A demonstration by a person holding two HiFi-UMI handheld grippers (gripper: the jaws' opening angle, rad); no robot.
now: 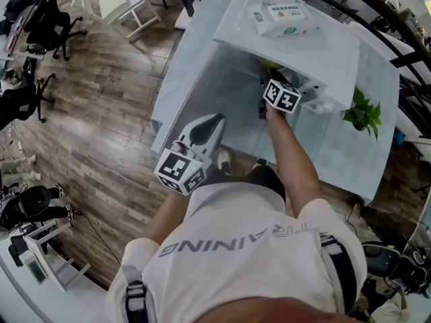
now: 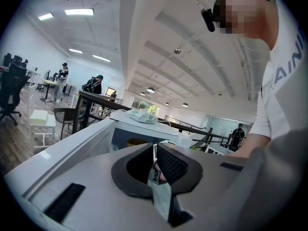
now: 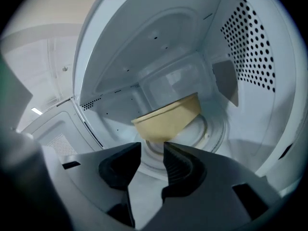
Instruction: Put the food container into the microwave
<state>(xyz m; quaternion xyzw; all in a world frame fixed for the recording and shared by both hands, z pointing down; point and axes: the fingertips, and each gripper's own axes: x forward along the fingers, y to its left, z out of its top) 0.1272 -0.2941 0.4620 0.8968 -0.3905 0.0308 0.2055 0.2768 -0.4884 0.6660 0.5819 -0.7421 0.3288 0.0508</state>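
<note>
The food container (image 3: 168,117), a yellowish tub under a clear lid, sits on the turntable (image 3: 214,129) inside the white microwave (image 1: 296,46). My right gripper (image 3: 151,146) reaches into the cavity, open, its tips just short of the tub with nothing between them. In the head view only its marker cube (image 1: 281,97) shows at the microwave's opening. My left gripper (image 1: 202,136) hangs back over the table's near edge, its jaws together and empty; its own view looks at the microwave (image 2: 144,129) from the front left.
A packet of wet wipes (image 1: 283,15) lies on top of the microwave. A green plant (image 1: 363,113) stands at the table's right. The white table (image 1: 182,79) edges onto wooden floor with office chairs (image 1: 47,25) at the left. The cavity's right wall (image 3: 250,47) is perforated.
</note>
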